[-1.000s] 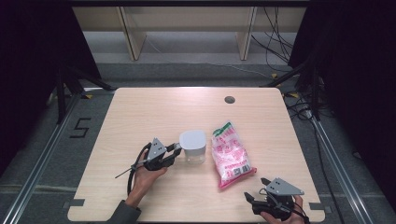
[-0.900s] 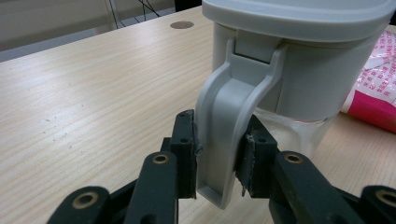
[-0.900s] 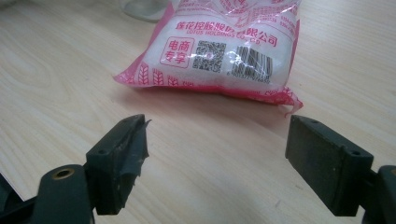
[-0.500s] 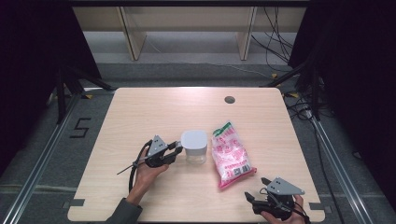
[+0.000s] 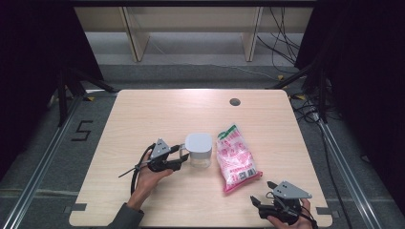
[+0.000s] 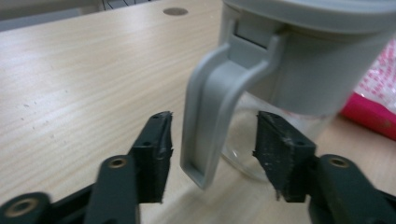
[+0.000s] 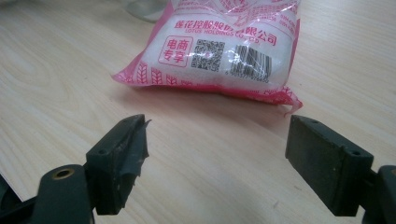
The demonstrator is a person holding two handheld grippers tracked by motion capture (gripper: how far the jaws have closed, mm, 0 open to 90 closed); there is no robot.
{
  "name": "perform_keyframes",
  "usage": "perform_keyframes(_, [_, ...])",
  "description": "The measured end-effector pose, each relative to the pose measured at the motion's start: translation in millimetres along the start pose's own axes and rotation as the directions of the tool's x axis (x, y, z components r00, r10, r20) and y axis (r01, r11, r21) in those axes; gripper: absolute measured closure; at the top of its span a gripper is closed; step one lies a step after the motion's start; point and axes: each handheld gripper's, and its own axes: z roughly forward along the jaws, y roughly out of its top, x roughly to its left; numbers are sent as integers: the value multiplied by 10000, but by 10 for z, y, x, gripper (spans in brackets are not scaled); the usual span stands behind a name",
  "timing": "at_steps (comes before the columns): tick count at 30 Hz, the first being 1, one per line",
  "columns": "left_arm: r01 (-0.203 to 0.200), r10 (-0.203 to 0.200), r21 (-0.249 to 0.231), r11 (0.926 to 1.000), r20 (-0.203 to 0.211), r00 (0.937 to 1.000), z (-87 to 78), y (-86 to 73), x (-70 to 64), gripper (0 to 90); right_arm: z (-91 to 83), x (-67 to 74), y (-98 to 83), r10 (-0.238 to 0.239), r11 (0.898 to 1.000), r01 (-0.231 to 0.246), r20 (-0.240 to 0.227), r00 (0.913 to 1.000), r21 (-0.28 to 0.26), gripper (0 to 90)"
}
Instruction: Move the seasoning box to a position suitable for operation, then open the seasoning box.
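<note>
One jug (image 5: 199, 150), one pink bag (image 5: 236, 159), two grippers

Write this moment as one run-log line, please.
left gripper: jaws just opening, jug handle between, untouched | right gripper: open, facing pink bag | jug: upright on table

The table (image 5: 143, 114) is light wood with rounded corners; a round dark hole (image 5: 234, 101) sits near its far edge, right of centre. A floor mark "5" (image 5: 81, 130) lies left of the table. A metal rail (image 5: 43, 164) runs along the left side. Cables (image 5: 282, 28) trail at far right, beside pale shelf legs (image 5: 133, 33).
</note>
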Motion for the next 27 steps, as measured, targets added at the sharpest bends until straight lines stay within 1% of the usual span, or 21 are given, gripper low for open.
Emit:
perform_keyframes(1, [-206, 207, 252, 9995, -5, 9998, -39, 12, 6, 369, 4, -5, 5, -68, 9999, 69, -42, 10000, 77, 217])
perform_keyframes(3, [-249, 253, 381, 9990, -92, 9996, -57, 22, 7, 344, 2, 1, 2, -55, 10000, 55, 102, 9999, 28, 217])
perform_keyframes(4, [-280, 284, 327, 9991, -96, 9996, -95, 37, 10, 332, 2, -11, 2, -97, 9999, 98, -109, 9999, 106, 217])
perform_keyframes(6, [-378, 377, 364, 9986, 22, 9993, -142, 62, 33, 350, 4, -10, 5, -55, 9999, 56, -137, 9999, 98, 217])
perform_keyframes(8, [-278, 279, 354, 9990, -29, 9996, -167, 72, 28, 350, 4, -11, 5, -58, 9999, 59, -140, 9999, 102, 217])
perform_keyframes(9, [-258, 250, 488, 9985, 170, 9995, -212, 106, 41, 353, 3, 0, 3, 90, 10000, -90, 36, 10000, 7, 217])
perform_keyframes(10, [-390, 382, 555, 9977, 149, 9992, -240, 130, 50, 366, -1, -6, 4, 25, 10000, -26, 67, 10000, 95, 217])
perform_keyframes(12, [-459, 454, 350, 9983, 131, 9989, -311, 172, 65, 424, -1, -9, 1, 38, 10000, -38, 92, 10000, 49, 217])
perform_keyframes(13, [-347, 341, 245, 9991, 242, 9991, -334, 184, 70, 456, -2, -9, 1, 30, 10000, -30, 103, 9999, 55, 216])
perform_keyframes(15, [-485, 483, 105, 9988, 192, 9987, -398, 216, 74, 545, 0, -8, 1, -63, 10000, 63, 107, 9999, 40, 217])
perform_keyframes(16, [-692, 688, -133, 9975, -322, 9971, -440, 235, 67, 613, 1, -10, 2, -109, 9999, 109, 42, 9999, 40, 217])
perform_keyframes(17, [-692, 688, -133, 9975, -322, 9971, -440, 235, 67, 711, 1, -10, 2, -109, 9999, 109, 42, 9999, 40, 217])
perform_keyframes(18, [-809, 792, -251, 9964, -640, 9948, -466, 252, 62, 755, 6, -4, 3, -14, 9999, 13, 91, 10000, 105, 217])
perform_keyframes(19, [-879, 844, -483, 9950, -710, 9939, -508, 288, 47, 793, 11, -10, 4, -71, 10000, 71, 271, 9996, 9, 217])
perform_keyframes(20, [-954, 909, -557, 9939, -789, 9927, -527, 306, 36, 829, 20, -12, 4, 15, 10000, -15, 100, 9999, 72, 217])
perform_keyframes(22, [-1049, 1002, -549, 9930, -814, 9916, -538, 326, 18, 859, 17, -9, 4, 114, 9999, -115, 121, 9999, 126, 217])
perform_keyframes(23, [-1154, 1099, -735, 9906, -749, 9911, -540, 357, -18, 877, 10, -11, 5, -87, 9996, 80, 256, 9996, 253, 217])
perform_keyframes(24, [-1085, 1033, -799, 9909, -663, 9924, -535, 368, -41, 880, 10, 21, 5, 279, 9994, -284, 250, 9993, 200, 217])
perform_keyframes(25, [-1085, 1033, -799, 9909, -663, 9924, -535, 368, -41, 884, 10, 21, 5, 279, 9994, -284, 250, 9993, 200, 217])
perform_keyframes(26, [-1101, 1059, -797, 9907, -554, 9928, -529, 380, -59, 884, 10, 10, 7, 24, 9998, -29, 254, 9997, 199, 217])
perform_keyframes(27, [-1077, 1036, -857, 9905, -507, 9933, -518, 393, -75, 887, 17, 10, 7, -20, 10000, 19, 246, 9997, 63, 217])
